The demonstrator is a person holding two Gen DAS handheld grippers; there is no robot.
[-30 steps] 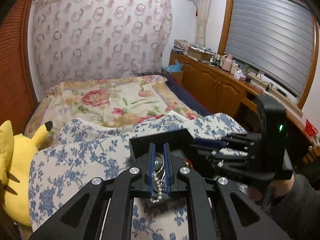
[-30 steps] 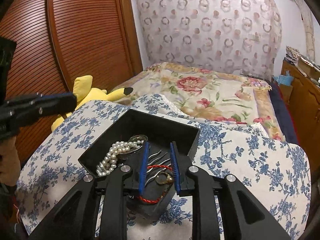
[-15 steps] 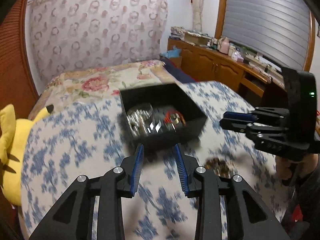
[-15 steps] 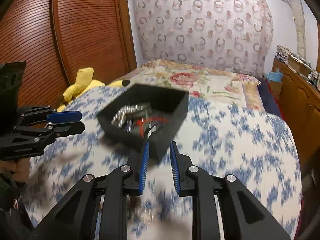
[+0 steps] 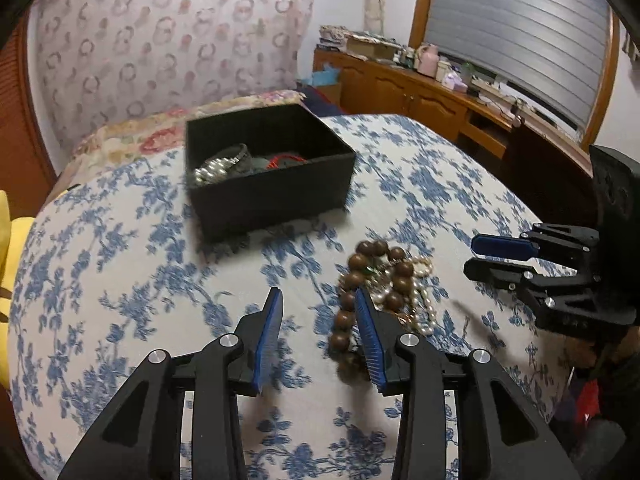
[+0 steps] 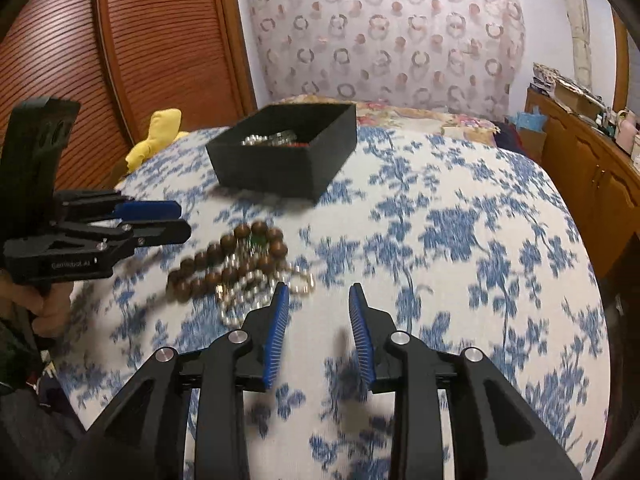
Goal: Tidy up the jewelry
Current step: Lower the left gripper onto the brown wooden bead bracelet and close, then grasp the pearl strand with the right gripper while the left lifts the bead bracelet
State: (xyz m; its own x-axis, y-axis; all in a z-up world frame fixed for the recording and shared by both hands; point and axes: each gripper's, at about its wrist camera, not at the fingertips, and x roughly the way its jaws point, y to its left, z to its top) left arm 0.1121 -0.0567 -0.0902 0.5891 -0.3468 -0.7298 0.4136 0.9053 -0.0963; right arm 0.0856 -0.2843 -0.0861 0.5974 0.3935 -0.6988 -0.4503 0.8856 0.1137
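Observation:
A black open box (image 5: 276,192) stands on the blue-flowered cloth, with pearls, metal pieces and a red cord inside; in the right wrist view its wall (image 6: 276,168) faces me. Nearer lies a loose pile: a brown wooden bead bracelet (image 5: 352,276) (image 6: 216,260) tangled with a pearl strand (image 5: 424,304) (image 6: 244,292). My left gripper (image 5: 319,300) hovers low over the cloth, its jaws opening with nothing between them, and the beads lie just behind its right finger. My right gripper (image 6: 318,292) is right of the pile, its jaws opening too, with nothing between them.
The flowered cloth (image 6: 460,240) curves down at its edges. A yellow plush toy (image 6: 160,136) lies behind the far left edge. A ribbed wooden wardrobe door (image 6: 120,60) stands at left, a cluttered wooden cabinet (image 5: 440,96) at right. A person's hand (image 6: 44,312) holds the left gripper.
The left gripper let go of a pearl strand over the box. Both grippers drew back from the box and sank toward the cloth, jaws spreading. The bead pile has come into view.

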